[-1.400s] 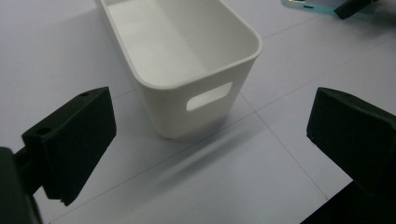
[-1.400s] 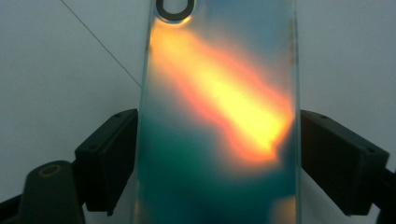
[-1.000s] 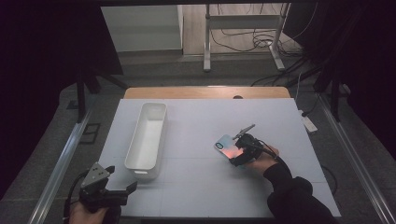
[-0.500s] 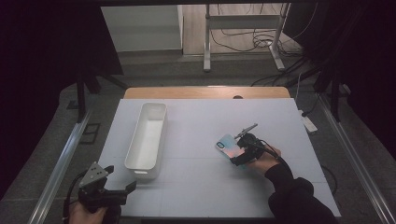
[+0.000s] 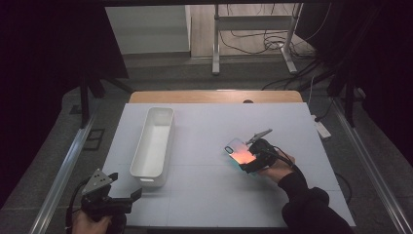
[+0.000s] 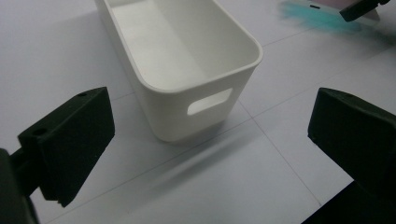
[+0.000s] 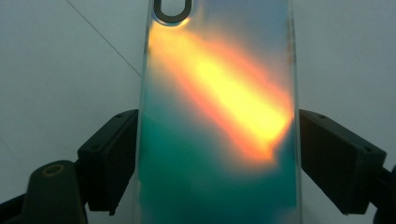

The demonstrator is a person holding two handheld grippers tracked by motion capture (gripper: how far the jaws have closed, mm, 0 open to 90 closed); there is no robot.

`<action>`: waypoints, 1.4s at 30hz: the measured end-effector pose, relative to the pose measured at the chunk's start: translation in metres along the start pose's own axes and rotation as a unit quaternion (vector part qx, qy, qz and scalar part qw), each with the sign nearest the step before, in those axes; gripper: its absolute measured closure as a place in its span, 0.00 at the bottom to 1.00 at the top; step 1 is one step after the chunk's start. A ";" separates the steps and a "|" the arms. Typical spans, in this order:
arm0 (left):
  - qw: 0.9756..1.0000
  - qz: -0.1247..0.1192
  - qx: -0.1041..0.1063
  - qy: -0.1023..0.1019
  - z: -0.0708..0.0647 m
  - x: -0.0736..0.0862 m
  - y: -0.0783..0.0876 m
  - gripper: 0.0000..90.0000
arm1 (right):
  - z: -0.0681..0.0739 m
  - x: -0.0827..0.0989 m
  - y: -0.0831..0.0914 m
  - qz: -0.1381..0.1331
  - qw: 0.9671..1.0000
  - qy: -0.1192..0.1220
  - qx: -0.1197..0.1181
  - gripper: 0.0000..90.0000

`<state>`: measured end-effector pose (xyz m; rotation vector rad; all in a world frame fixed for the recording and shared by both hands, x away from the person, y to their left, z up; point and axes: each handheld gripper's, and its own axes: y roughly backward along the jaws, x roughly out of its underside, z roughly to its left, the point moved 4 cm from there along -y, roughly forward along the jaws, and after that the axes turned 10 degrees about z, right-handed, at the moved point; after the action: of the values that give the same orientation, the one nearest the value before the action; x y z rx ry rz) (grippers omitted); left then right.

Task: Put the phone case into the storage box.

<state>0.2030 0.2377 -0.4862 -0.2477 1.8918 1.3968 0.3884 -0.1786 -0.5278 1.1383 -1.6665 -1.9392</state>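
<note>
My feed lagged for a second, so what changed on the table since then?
Little changed. The right gripper stays shut on the iridescent phone case, whose lit side now glows orange, as it did a second ago; its spot looks the same. The left gripper stays open near the white bin, which has not moved.

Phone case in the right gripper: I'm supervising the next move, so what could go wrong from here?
The right gripper pinches the glossy phone case only by its side edges, so it might slip or twist. Carried to the white bin, it could clip the rim. The left gripper, open nearby, gives no support.
</note>
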 end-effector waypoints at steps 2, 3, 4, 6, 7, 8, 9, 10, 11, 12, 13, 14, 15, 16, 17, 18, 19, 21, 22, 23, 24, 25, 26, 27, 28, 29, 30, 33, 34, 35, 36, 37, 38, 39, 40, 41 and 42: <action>1.000 -0.002 -0.002 -0.004 0.000 -0.001 0.000 0.01 | 0.001 0.000 0.003 -0.007 1.000 0.000 0.000 0.19; 1.000 -0.002 -0.002 -0.007 0.000 -0.001 0.000 0.01 | 0.001 0.000 0.004 -0.011 1.000 0.001 -0.002 0.19; 1.000 -0.001 -0.003 -0.008 -0.001 -0.001 -0.001 0.01 | 0.002 0.000 0.006 -0.015 1.000 0.001 -0.003 0.19; 1.000 0.000 -0.004 -0.014 -0.002 -0.002 -0.002 0.01 | 0.002 0.000 0.008 -0.020 1.000 0.003 -0.003 0.19; 1.000 0.002 -0.004 -0.018 -0.002 -0.003 -0.002 0.01 | 0.003 0.000 0.010 -0.021 1.000 0.004 -0.006 0.19; 1.000 0.002 -0.004 -0.021 -0.003 -0.003 -0.003 0.02 | 0.004 0.000 0.010 -0.024 1.000 0.004 -0.008 0.19; 1.000 0.002 -0.004 -0.023 -0.003 -0.004 -0.004 0.02 | 0.005 0.000 0.012 -0.026 1.000 0.004 -0.007 0.19; 1.000 0.002 -0.003 -0.024 -0.004 -0.005 -0.004 0.02 | 0.005 0.000 0.013 -0.028 1.000 0.005 -0.009 0.19; 1.000 0.002 -0.002 -0.026 -0.004 -0.005 -0.005 0.02 | 0.006 0.000 0.014 -0.031 0.999 0.006 -0.009 0.19; 1.000 0.001 0.001 -0.027 -0.004 -0.006 -0.006 0.01 | 0.006 0.000 0.015 -0.034 0.999 0.005 -0.010 0.19; 1.000 0.000 0.003 -0.029 -0.005 -0.008 -0.006 0.01 | 0.007 0.000 0.017 -0.038 0.999 0.005 -0.011 0.19; 1.000 0.000 0.003 -0.029 -0.005 -0.008 -0.006 0.01 | 0.007 0.000 0.017 -0.038 0.999 0.005 -0.011 0.19; 0.999 -0.002 0.004 -0.032 -0.005 -0.009 -0.007 0.01 | 0.008 0.000 0.020 -0.043 0.999 0.005 -0.014 0.19; 0.999 -0.004 0.004 -0.034 -0.006 -0.011 -0.007 0.01 | 0.008 0.000 0.021 -0.048 0.999 0.006 -0.016 0.19; 0.999 -0.006 0.005 -0.035 -0.006 -0.012 -0.007 0.01 | 0.009 0.000 0.023 -0.051 0.998 0.002 -0.021 0.19; 0.999 -0.009 0.008 -0.036 -0.007 -0.014 -0.008 0.01 | 0.010 0.000 0.024 -0.054 0.998 0.003 -0.023 0.19; 0.999 -0.011 0.010 -0.039 -0.007 -0.015 -0.008 0.01 | 0.011 0.000 0.026 -0.058 0.998 0.002 -0.026 0.19; 0.999 -0.015 0.016 -0.042 -0.009 -0.019 -0.009 0.00 | 0.012 0.000 0.030 -0.067 0.997 0.005 -0.031 0.19; 0.999 -0.016 0.018 -0.044 -0.010 -0.020 -0.010 0.00 | 0.013 0.000 0.032 -0.071 0.997 0.005 -0.033 0.19; 0.999 -0.017 0.020 -0.046 -0.011 -0.021 -0.010 0.00 | 0.014 0.000 0.034 -0.075 0.997 0.005 -0.035 0.19; 0.999 -0.017 0.020 -0.046 -0.011 -0.021 -0.010 0.00 | 0.015 0.000 0.036 -0.080 0.996 0.006 -0.036 0.19; 0.998 -0.020 0.023 -0.049 -0.013 -0.024 -0.012 0.00 | 0.016 0.000 0.038 -0.086 0.995 0.007 -0.040 0.19; 0.998 -0.020 0.024 -0.050 -0.014 -0.026 -0.012 0.00 | 0.017 0.000 0.040 -0.090 0.995 0.008 -0.043 0.19; 0.998 -0.022 0.026 -0.050 -0.014 -0.027 -0.012 0.00 | 0.017 0.000 0.041 -0.092 0.995 0.007 -0.045 0.19; 0.998 -0.026 0.030 -0.049 -0.015 -0.029 -0.013 0.00 | 0.018 0.000 0.043 -0.096 0.994 0.009 -0.048 0.19; 0.998 -0.027 0.035 -0.048 -0.016 -0.030 -0.013 0.00 | 0.019 0.000 0.044 -0.102 0.994 0.011 -0.049 0.19; 0.998 -0.029 0.041 -0.048 -0.016 -0.032 -0.014 0.00 | 0.020 0.000 0.045 -0.104 0.993 0.011 -0.051 0.19; 0.997 -0.034 0.058 -0.050 -0.018 -0.037 -0.015 0.00 | 0.022 0.000 0.049 -0.113 0.992 0.016 -0.056 0.19; 0.996 -0.035 0.062 -0.052 -0.019 -0.039 -0.015 0.00 | 0.022 -0.001 0.050 -0.117 0.991 0.017 -0.060 0.19; 0.996 -0.036 0.065 -0.055 -0.020 -0.041 -0.016 0.00 | 0.023 -0.001 0.051 -0.120 0.991 0.018 -0.062 0.19; 0.995 -0.035 0.068 -0.057 -0.021 -0.042 -0.017 0.00 | 0.023 -0.001 0.053 -0.123 0.990 0.019 -0.064 0.19; 0.995 -0.034 0.072 -0.061 -0.023 -0.044 -0.018 0.00 | 0.024 -0.001 0.054 -0.125 0.990 0.020 -0.065 0.19; 0.995 -0.034 0.076 -0.063 -0.025 -0.046 -0.018 0.00 | 0.024 -0.001 0.055 -0.129 0.989 0.021 -0.066 0.19; 0.994 -0.034 0.079 -0.066 -0.026 -0.048 -0.019 0.00 | 0.024 -0.001 0.056 -0.133 0.989 0.021 -0.066 0.19; 0.994 -0.034 0.082 -0.068 -0.027 -0.049 -0.020 0.00 | 0.025 0.000 0.058 -0.136 0.988 0.022 -0.069 0.19; 0.993 -0.035 0.087 -0.071 -0.029 -0.051 -0.020 0.00 | 0.025 0.000 0.059 -0.138 0.988 0.021 -0.070 0.19; 0.993 -0.035 0.087 -0.071 -0.029 -0.051 -0.020 0.00 | 0.025 0.000 0.059 -0.138 0.988 0.021 -0.070 0.19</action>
<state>0.2363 0.1902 -0.4637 -0.1235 1.8552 1.1641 0.3560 -0.1768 -0.4727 1.4037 -1.3855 -2.1407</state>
